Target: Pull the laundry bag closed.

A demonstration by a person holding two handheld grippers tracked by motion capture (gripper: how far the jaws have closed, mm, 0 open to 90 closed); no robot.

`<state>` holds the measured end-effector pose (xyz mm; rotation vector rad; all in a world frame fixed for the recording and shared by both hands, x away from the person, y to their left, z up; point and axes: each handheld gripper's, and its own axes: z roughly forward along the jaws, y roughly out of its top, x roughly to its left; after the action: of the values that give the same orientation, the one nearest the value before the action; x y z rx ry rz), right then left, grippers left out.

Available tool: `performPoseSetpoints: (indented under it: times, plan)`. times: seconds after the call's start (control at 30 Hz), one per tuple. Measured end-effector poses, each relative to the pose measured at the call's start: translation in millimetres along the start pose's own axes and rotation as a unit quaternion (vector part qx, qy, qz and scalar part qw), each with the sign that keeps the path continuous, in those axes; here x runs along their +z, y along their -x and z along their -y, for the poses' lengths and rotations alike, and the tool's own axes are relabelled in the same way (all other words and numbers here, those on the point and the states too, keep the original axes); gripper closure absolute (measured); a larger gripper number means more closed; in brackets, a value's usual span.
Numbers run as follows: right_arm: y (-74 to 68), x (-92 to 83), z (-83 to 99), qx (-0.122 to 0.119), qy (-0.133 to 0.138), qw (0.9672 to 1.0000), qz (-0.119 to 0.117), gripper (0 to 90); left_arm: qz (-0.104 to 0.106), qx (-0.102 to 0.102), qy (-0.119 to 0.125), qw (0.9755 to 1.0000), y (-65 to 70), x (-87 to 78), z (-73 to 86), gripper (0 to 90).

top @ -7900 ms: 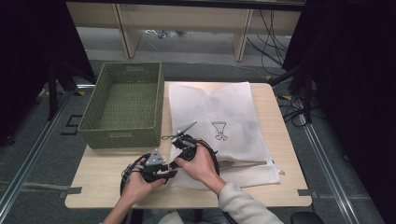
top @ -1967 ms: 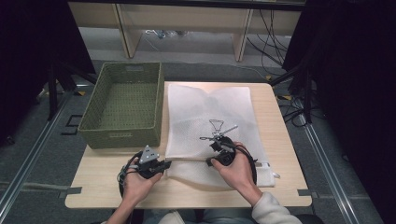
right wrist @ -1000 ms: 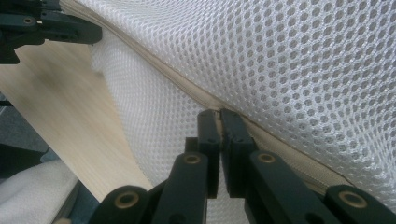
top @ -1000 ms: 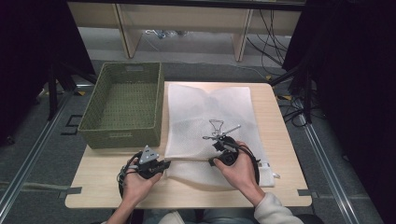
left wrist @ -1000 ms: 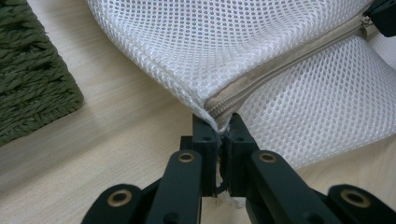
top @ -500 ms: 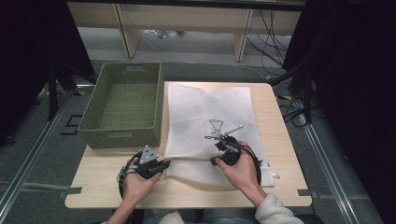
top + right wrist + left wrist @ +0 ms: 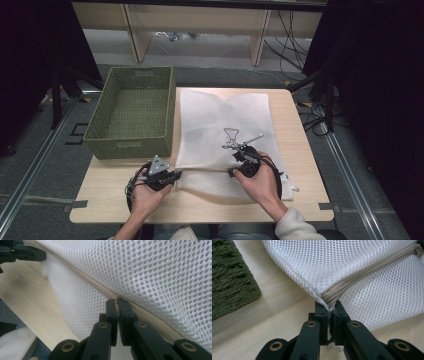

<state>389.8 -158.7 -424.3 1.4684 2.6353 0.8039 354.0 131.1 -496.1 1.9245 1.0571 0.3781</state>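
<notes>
A white mesh bag [image 7: 225, 117] with a dark printed figure lies flat on the wooden table [image 7: 105, 197]. Its beige zipper [image 7: 362, 273] runs along the near edge. My left gripper [image 7: 176, 174] is shut on the bag's near left corner, right at the zipper's end [image 7: 329, 308]. My right gripper [image 7: 233, 171] is shut on the zipper line [image 7: 117, 301] farther to the right, and the mesh [image 7: 150, 270] rises over its jaws. In the right gripper view the left gripper [image 7: 25, 252] sits at the upper left, along the same zipper.
A green woven basket [image 7: 132, 112] with nothing in it stands left of the bag, close to my left gripper [image 7: 329, 308]; its corner [image 7: 229, 277] is beside the jaws. Bare table runs along the front edge. Dark floor and cables surround the table.
Since the oldest frame my right gripper has moved rightward along the bag's near edge, away from the left one. Over the last second neither hand has visibly moved.
</notes>
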Motion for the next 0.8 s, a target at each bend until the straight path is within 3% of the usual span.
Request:
performPoseSetpoints:
  times: [0.17,0.23,0.33,0.43,0.47,0.6,0.77,0.8]
  plan:
    - [-0.2,0.7,0.2,-0.004,0.002,0.9999,0.015,88.4,0.0,0.006,-0.004,1.0,-1.2,-0.1,0.4,84.7]
    - [0.1,0.2,0.5,-0.006,0.002,0.9999,0.011,88.4,0.0,-0.002,0.004,1.0,0.4,1.0,0.4,84.7]
    - [1.0,-0.8,0.2,-0.011,0.004,0.9999,0.003,88.4,-0.005,0.01,-0.008,0.9999,-1.9,-0.2,0.0,84.7]
    - [1.0,-1.1,0.9,0.0,0.0,0.9999,0.013,88.4,-0.001,0.008,-0.008,0.9999,-1.9,-0.2,0.2,84.7]
    - [4.1,-1.0,1.1,-0.014,-0.002,0.9998,0.016,88.4,-0.001,0.011,-0.006,0.9999,-2.0,0.3,0.5,84.7]
    - [1.7,-1.9,2.3,0.003,0.0,1.0,0.009,88.4,0.0,0.01,-0.006,0.9999,-2.2,0.7,0.7,84.6]
    - [3.4,-2.1,2.4,0.002,0.003,1.0,0.007,88.4,0.001,0.009,-0.006,0.9999,-1.7,1.3,0.8,84.6]
    - [4.7,-2.2,2.4,-0.006,0.003,1.0,0.007,88.4,0.003,0.001,0.0,1.0,-0.4,2.3,0.9,84.7]
